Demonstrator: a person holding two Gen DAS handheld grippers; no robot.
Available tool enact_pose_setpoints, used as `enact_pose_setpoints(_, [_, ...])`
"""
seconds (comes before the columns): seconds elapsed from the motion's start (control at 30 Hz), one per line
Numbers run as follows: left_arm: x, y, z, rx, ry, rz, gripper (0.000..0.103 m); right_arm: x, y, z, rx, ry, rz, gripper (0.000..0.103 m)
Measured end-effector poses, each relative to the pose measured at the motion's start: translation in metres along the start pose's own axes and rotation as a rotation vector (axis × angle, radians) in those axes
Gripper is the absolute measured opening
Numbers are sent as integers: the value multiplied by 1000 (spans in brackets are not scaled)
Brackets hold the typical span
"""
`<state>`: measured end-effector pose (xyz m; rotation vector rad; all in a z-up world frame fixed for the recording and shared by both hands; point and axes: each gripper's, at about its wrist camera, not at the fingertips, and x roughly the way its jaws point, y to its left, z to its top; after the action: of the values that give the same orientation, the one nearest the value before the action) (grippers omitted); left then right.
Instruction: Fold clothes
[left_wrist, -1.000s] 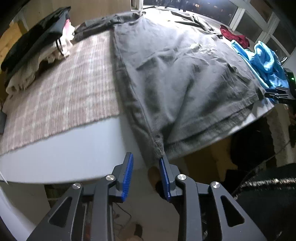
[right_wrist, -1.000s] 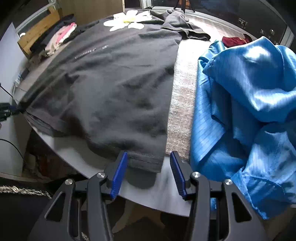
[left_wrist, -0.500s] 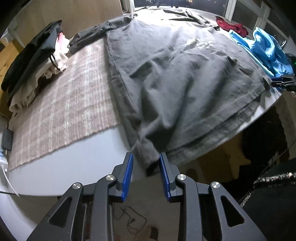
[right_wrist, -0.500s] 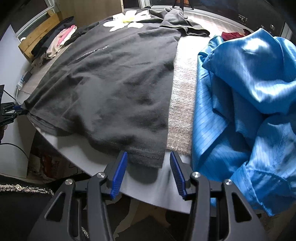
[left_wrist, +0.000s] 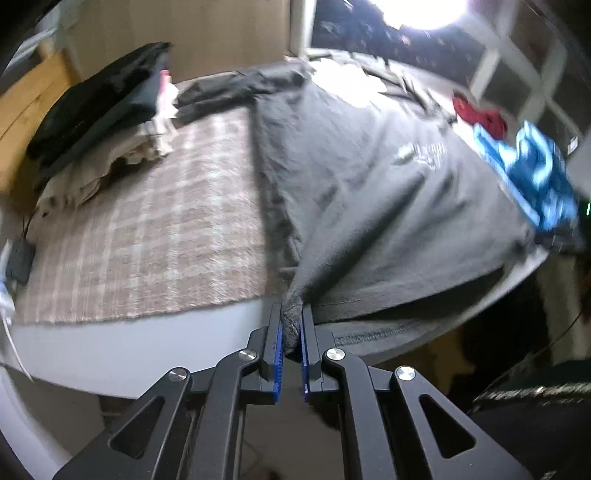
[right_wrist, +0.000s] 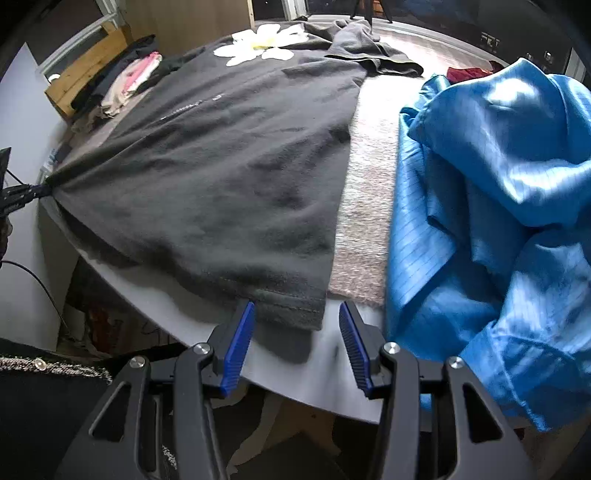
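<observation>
Left wrist view
- left gripper (left_wrist: 291, 328): jaws pinched together on the near left hem corner of the dark grey T-shirt (left_wrist: 388, 192); a tuft of cloth bunched between the blue pads (left_wrist: 279, 350)
- T-shirt: spread flat over the white table (left_wrist: 110, 354), hem toward the near edge; cloth drawn into taut creases fanning from the pinched corner
- plaid mat (left_wrist: 147, 236): under and left of the shirt
- folded pile (left_wrist: 96, 122): far left, dark garments on top of pale ones
- blue garment (left_wrist: 528, 173): far right, beside the shirt; red cloth (left_wrist: 480, 114) beyond it
- picture: blurred

Right wrist view
- right gripper (right_wrist: 297, 332): fingers apart, clasping nothing; the shirt's near right hem corner lies on the table just beyond the left pad, not pressed
- T-shirt (right_wrist: 229, 177): flat; white flower print (right_wrist: 262, 44) at the far end; left hem corner pulled to a point at the left gripper (right_wrist: 22, 194)
- blue garment (right_wrist: 498, 206): heaped at right, partly over the mat (right_wrist: 365, 221)
- folded pile (right_wrist: 125, 81): far left
</observation>
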<state>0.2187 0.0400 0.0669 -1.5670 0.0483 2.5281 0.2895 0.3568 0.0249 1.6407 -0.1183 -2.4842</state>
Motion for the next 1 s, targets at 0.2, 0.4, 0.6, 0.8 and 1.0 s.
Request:
enact_pose_setpoints(0.2, [-3,12,6,-56,-24,-5,7,9,8,-2,-65,-20,-19,47])
enact_pose_setpoints(0.4, [-11,7,19,-36,-27,-5,7,3,14,1,-129,-66,-4,4])
enact_pose_setpoints(0.6, [-24,-4,11,7,-22,-63,7,-66,-8,39,-2,-221,74,3])
enact_pose_setpoints(0.8, [28,32,1,-120,83,-47,7,-25,20,94,-37,-173,-7,13])
enact_pose_setpoints(1.0, [43,28,3,-82,124,-39,7,9,5,83,42,-57,87,21])
